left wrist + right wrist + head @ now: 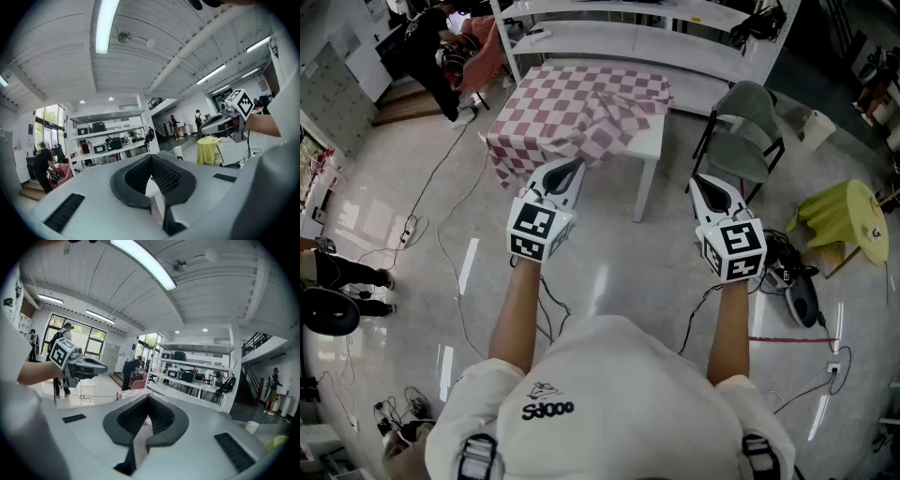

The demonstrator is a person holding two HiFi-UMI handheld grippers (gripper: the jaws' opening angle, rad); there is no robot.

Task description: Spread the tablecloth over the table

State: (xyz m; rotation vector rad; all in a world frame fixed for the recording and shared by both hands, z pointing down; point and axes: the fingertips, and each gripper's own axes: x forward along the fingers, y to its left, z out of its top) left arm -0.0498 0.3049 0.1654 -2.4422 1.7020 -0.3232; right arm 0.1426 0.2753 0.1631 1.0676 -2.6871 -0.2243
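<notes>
A red-and-white checked tablecloth (pixel 572 108) lies on a small white table (pixel 649 141) ahead of me. It covers most of the top, hangs over the left side and is bunched in folds toward the front right, where a strip of bare top shows. My left gripper (pixel 569 167) is held level above the floor, just short of the table's front edge, its jaws shut with nothing between them (pixel 151 157). My right gripper (pixel 698 178) hovers to the right of the table, beside the chair, also shut and empty (pixel 147 397).
A grey chair (pixel 741 131) stands right of the table. White shelving (pixel 628 37) runs behind it. A stool draped in yellow cloth (pixel 848 220) is at the far right. Cables trail over the glossy floor (pixel 441 234). A person (pixel 427 47) bends at the back left.
</notes>
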